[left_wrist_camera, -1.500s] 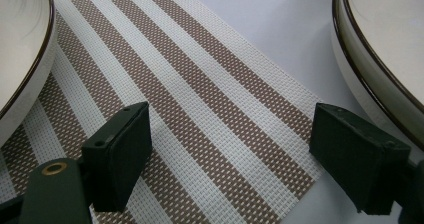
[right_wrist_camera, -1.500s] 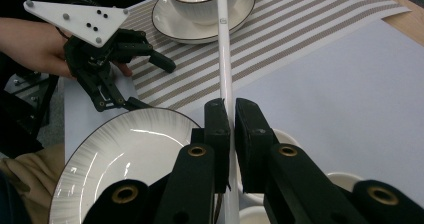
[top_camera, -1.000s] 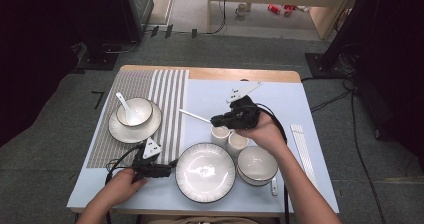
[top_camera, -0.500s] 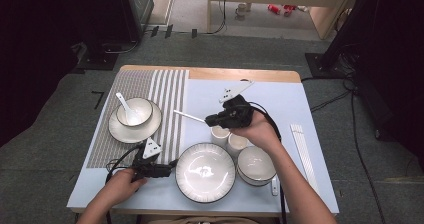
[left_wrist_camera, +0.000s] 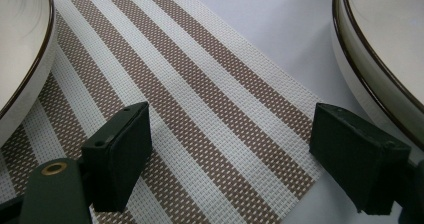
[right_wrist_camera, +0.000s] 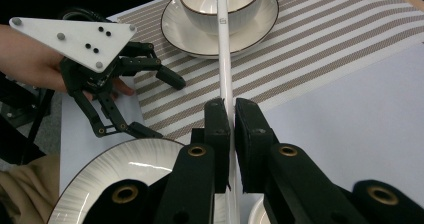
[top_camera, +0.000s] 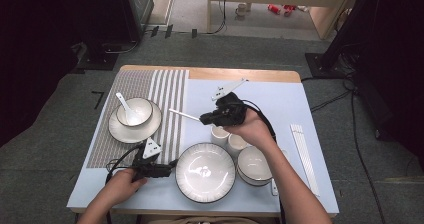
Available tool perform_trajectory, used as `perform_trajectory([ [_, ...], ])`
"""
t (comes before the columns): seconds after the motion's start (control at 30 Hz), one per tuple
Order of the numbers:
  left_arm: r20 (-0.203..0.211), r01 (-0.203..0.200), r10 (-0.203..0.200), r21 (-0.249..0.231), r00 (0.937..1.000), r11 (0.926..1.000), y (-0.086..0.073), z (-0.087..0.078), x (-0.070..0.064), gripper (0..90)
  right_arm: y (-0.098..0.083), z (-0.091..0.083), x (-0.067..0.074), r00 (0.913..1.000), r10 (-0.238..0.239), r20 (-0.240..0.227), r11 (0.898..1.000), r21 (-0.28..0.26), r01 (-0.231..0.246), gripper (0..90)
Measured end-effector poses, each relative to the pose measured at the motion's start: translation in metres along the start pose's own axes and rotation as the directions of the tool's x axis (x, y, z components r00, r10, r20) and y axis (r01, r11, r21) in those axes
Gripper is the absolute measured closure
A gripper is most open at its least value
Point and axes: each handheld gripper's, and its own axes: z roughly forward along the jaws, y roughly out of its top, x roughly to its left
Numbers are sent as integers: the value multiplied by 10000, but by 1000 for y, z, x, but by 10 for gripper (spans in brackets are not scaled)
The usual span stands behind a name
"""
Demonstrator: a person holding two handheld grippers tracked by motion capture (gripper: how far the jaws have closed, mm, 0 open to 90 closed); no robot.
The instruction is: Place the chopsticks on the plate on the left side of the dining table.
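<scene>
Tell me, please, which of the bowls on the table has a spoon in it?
The bowl on the saucer over the striped placemat, far left; the bowl at the right holds none.

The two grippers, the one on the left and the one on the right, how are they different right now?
The left gripper has its jaws wide open with nothing between them, above the striped placemat. The right gripper is shut on a thin white stick.

The left gripper sits low at the table's near edge, by the big plate. The right gripper is lifted above the two cups.

Both are black, hand-held, and carry a pale three-cornered plate.
</scene>
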Motion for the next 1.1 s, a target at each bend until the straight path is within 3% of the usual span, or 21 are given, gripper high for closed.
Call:
perform_trajectory([
  [0.5,16,22,-22,-4,10000,10000,0,0,0,172,14,8,7,9996,-254,-125,9996,-87,253,852],
  [0.77,16,-15,15,31,10000,10000,0,0,0,172,19,7,8,9998,-112,-191,9998,-172,109,852],
  [0.93,14,-17,17,33,10000,10000,0,0,0,172,27,13,11,9994,-273,-207,9996,-4,273,852],
  [1.1,11,-16,16,38,10000,10000,0,0,0,172,31,18,12,9988,-461,-188,9988,-189,458,852],
])
